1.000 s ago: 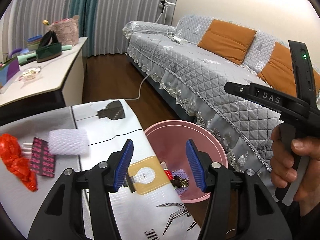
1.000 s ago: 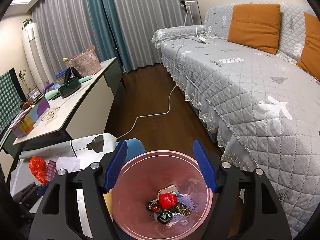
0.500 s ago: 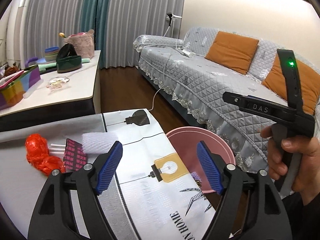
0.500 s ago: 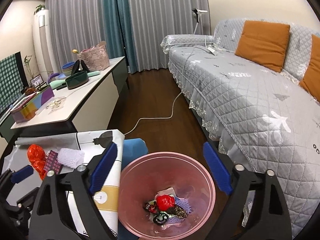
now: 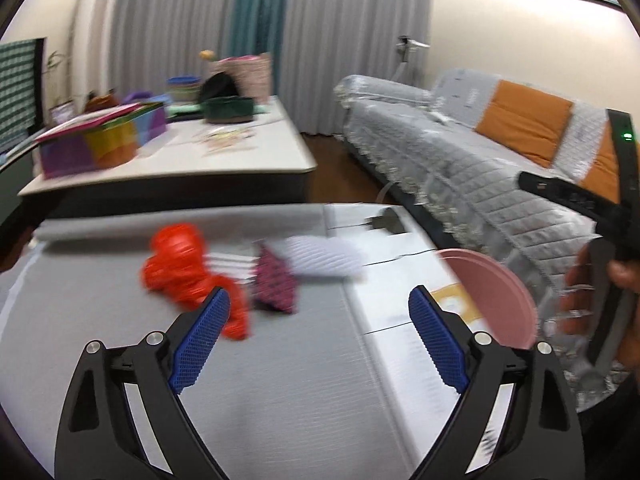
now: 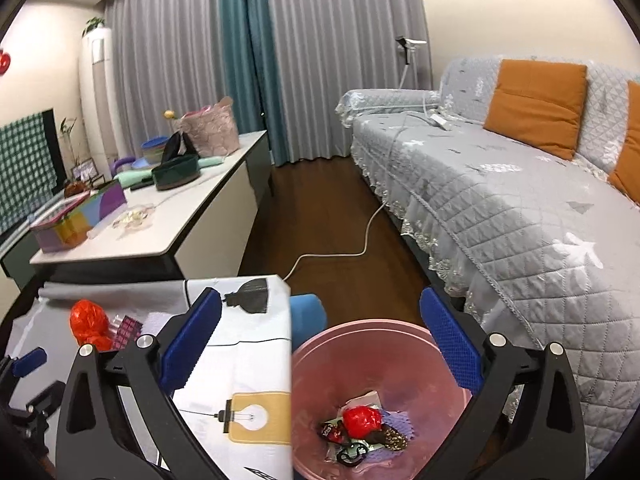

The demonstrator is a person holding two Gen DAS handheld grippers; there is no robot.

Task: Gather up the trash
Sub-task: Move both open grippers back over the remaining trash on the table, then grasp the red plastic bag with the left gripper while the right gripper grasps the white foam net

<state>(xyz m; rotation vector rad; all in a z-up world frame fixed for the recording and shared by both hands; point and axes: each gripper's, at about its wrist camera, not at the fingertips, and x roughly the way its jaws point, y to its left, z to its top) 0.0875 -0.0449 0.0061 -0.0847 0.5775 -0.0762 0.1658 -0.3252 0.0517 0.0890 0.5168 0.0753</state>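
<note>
While the left gripper (image 5: 318, 344), its jaws just opened wide and empty, faces the red bag (image 5: 188, 268), pink wrapper (image 5: 276, 284) and white foam sleeve (image 5: 320, 258) on the table (image 5: 280, 392), risking a snatch of several overlapping pieces, the right gripper (image 6: 320, 344), likewise spread and empty, hangs over the pink bin (image 6: 312, 360) and may knock it.

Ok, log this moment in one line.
left gripper: opening, empty | right gripper: opening, empty, over round pink plastic bin | crumpled orange plastic bag: on table

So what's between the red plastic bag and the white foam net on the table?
In the left wrist view, a pink patterned packet with white sticks lies between the red plastic bag and the white foam net.
</note>
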